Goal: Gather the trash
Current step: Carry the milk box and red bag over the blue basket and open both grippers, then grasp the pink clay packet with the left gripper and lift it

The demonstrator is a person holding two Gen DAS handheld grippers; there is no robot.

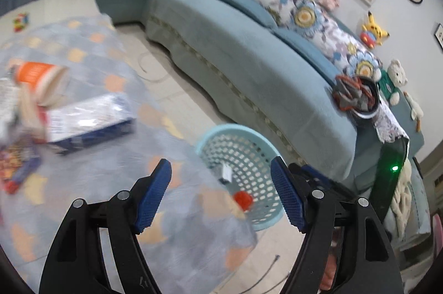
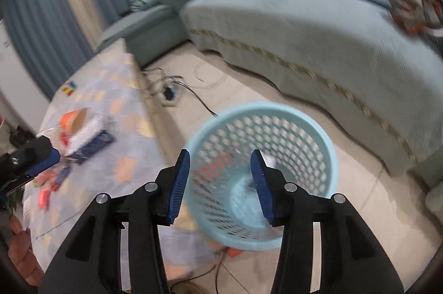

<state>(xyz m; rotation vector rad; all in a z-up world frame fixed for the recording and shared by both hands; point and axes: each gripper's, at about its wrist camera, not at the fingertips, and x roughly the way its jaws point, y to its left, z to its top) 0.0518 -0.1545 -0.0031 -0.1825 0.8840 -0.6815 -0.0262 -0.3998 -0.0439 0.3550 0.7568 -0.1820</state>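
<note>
A light blue perforated basket (image 1: 243, 152) stands on the floor beside the table; in the right wrist view it (image 2: 299, 127) lies under my right gripper. It holds a red piece (image 1: 243, 199), a small grey-white piece (image 1: 225, 174) and white trash (image 2: 270, 161). My left gripper (image 1: 221, 194) is open and empty over the table's edge. My right gripper (image 2: 220, 180) is open and empty above the basket. On the table lie an orange-labelled tube (image 1: 36, 75), a blue and white box (image 1: 88, 122) and red and blue wrappers (image 1: 16, 166).
The table carries a patterned cloth (image 1: 110, 211) (image 2: 124, 127). A long teal sofa (image 1: 249, 66) with floral cushions and plush toys runs behind the basket. Cables and a socket (image 2: 169, 93) lie on the tiled floor. A colourful cube (image 1: 20, 21) sits at the table's far end.
</note>
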